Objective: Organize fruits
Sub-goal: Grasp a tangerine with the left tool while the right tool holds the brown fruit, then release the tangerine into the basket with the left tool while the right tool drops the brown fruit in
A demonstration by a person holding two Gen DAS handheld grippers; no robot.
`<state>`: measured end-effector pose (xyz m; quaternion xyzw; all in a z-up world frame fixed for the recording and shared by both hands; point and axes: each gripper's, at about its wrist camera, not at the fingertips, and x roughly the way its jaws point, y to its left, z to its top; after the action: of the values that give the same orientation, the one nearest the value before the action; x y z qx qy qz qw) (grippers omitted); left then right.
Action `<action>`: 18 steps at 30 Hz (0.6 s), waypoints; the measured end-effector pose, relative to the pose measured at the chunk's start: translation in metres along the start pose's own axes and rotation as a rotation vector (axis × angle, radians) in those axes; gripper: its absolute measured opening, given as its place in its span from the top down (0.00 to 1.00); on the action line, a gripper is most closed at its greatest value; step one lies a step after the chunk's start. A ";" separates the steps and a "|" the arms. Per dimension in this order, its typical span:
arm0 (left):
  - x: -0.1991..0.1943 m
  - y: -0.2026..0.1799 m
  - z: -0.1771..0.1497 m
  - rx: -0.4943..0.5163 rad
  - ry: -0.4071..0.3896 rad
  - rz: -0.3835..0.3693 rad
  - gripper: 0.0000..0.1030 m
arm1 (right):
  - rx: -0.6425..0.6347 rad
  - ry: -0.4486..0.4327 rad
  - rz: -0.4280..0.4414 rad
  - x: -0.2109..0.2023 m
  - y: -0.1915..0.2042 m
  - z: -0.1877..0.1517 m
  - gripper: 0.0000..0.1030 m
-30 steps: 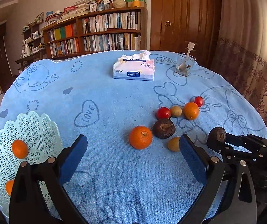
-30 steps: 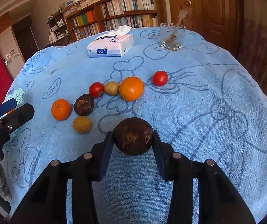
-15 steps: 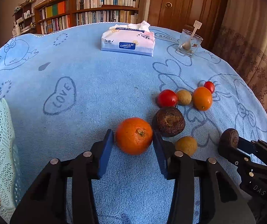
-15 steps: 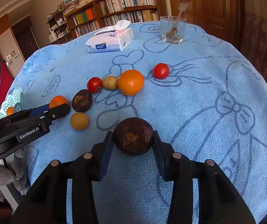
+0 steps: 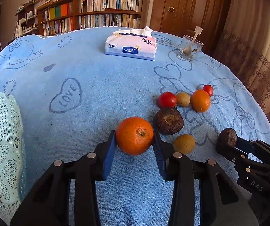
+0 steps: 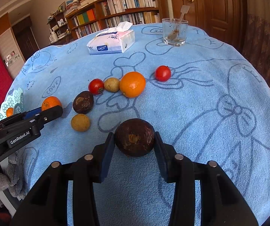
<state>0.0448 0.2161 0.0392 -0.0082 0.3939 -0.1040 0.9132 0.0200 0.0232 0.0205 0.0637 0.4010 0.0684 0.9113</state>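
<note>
With my left gripper [image 5: 135,141] clamped on the round orange tangerine [image 5: 134,135] and my right gripper [image 6: 134,139] gripping the wrinkled dark-brown fruit [image 6: 134,137], I'd lift straight up before swinging toward the pale-green lattice basket [image 5: 4,113].

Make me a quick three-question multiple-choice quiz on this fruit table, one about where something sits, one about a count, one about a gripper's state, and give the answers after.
1. Where is the tissue pack?
A. In the basket
B. On the far side of the table, left of the glass
C. Beside the near fruit

2. How many red tomatoes lie on the cloth?
A. Two
B. Four
C. None

3. What is the left gripper doing?
A. Open over the basket
B. Holding a tomato
C. Shut on an orange

Answers: 1 B, it lies far back near the glass. 2 A, one by the tan fruit, one apart. 3 C, both pads press its sides.
</note>
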 end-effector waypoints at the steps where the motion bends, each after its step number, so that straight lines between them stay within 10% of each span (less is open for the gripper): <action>1: -0.004 0.001 0.000 -0.001 -0.010 0.005 0.62 | -0.001 -0.002 -0.002 -0.001 0.000 0.000 0.59; 18: -0.080 0.052 -0.007 -0.117 -0.178 0.129 0.62 | -0.009 -0.025 0.021 -0.013 0.014 -0.003 0.59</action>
<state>-0.0045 0.2837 0.0868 -0.0451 0.3161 -0.0207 0.9474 0.0082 0.0344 0.0306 0.0650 0.3884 0.0789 0.9158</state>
